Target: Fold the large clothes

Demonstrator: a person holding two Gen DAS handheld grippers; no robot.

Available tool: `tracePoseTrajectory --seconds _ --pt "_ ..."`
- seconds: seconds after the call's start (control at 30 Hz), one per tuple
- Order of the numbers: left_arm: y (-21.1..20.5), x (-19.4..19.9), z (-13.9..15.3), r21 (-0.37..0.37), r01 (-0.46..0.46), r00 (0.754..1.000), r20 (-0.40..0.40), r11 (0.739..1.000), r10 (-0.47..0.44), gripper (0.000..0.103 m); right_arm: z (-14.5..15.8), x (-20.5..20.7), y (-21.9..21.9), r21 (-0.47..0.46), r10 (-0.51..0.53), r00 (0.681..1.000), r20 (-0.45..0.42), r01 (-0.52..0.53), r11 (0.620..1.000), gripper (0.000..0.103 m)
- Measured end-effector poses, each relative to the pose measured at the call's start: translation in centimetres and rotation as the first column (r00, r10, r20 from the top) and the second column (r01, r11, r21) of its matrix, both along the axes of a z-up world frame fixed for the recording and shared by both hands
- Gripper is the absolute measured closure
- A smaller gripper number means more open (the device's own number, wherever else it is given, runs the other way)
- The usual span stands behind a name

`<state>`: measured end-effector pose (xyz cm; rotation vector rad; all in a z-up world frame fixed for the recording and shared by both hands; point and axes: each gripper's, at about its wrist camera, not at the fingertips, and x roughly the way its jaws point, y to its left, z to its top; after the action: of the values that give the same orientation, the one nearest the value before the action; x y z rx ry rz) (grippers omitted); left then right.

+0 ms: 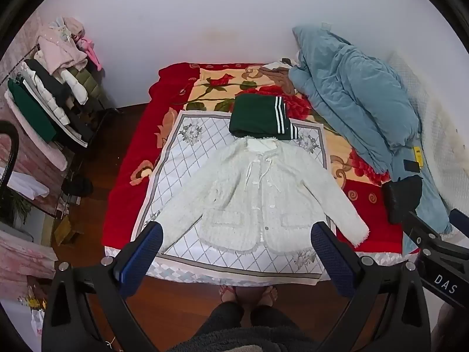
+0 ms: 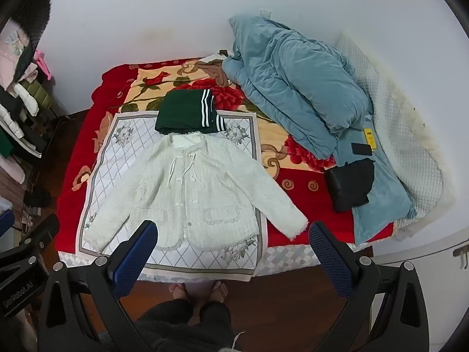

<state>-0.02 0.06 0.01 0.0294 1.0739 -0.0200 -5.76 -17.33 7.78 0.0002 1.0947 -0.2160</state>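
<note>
A fuzzy white knitted cardigan with a tie cord at the neck [image 1: 258, 193] lies spread face up on a pale diamond-patterned cloth [image 1: 181, 146] that covers the near part of a bed with a red floral blanket [image 1: 129, 182], collar toward the far wall and hem toward the near edge where the person stands, so its long axis runs near to far while both sleeves angle out and down toward the near corners. Just beyond the collar sits a folded dark green garment with white stripes [image 1: 261, 116], already done by the look of it, and a rumpled blue quilt [image 1: 351, 96] is piled along the right side of the bed. The left claw [image 1: 234, 252] hangs above the near edge with its blue-padded fingers spread wide and nothing between them; the right claw [image 2: 231, 249] is likewise wide open and empty, held beside it (its black frame shows at the right rim of the left view). The cardigan lies ahead of and below both claws, untouched. Its left sleeve cuff ends close by the left claw's left finger, and the right cuff [image 2: 296, 226] lies just left of the right claw's right finger, so each claw seems nearest its own sleeve, and folding the sleeves inward across the body looks like the likely first step.
</note>
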Motion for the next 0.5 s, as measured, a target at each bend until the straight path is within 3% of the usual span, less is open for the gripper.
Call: tracePoseTrajectory --seconds 0.5 --pt "0.48 0.14 0.44 0.003 -0.006 1.0 0.002 1.0 0.006 0.0 0.09 0.02 -0.08 0.012 0.002 1.0 0.007 -0.002 1.0 0.0"
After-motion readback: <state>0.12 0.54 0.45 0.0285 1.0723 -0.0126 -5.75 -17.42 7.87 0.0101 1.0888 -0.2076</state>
